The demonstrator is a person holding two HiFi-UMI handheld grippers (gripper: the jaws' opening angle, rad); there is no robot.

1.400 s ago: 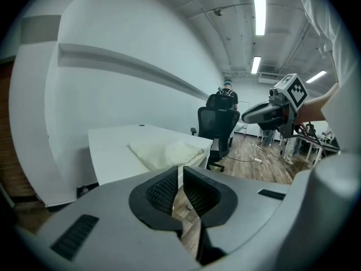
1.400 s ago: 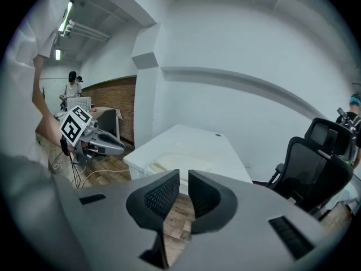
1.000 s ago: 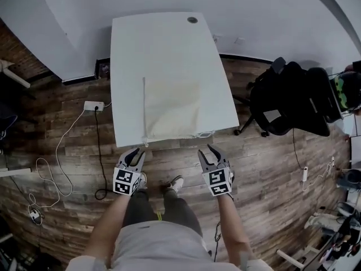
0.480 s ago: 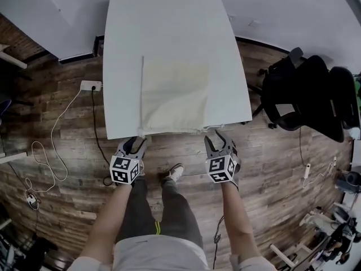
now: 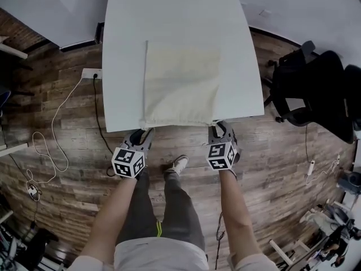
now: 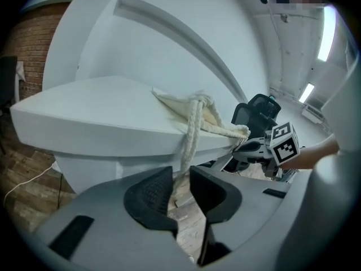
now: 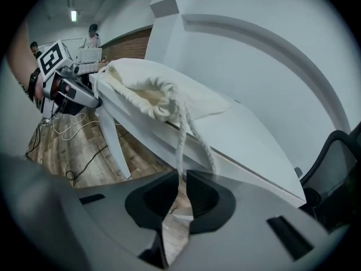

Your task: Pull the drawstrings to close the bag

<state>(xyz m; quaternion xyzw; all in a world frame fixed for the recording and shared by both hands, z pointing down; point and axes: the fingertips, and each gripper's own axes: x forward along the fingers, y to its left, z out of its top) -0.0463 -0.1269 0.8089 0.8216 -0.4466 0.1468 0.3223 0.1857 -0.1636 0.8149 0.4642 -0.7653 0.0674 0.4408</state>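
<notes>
My left gripper (image 6: 180,176) has its jaws closing, with a gap between them. The left drawstring (image 6: 190,131), a doubled white cord, hangs down into that gap, and the pads are not pressing on it. My right gripper (image 7: 181,179) is closing too, and its jaw tips pinch the right drawstring (image 7: 180,131), which runs up over the table edge to the bag's puckered mouth. The cream cloth bag (image 5: 180,83) lies flat on the white table (image 5: 169,16), with its mouth at the edge nearest me and a cord leaving each corner. Both grippers sit just below that edge, one under each corner. Beneath is a wooden floor (image 5: 67,151). A black office chair (image 5: 316,89) stands to the table's right.
</notes>
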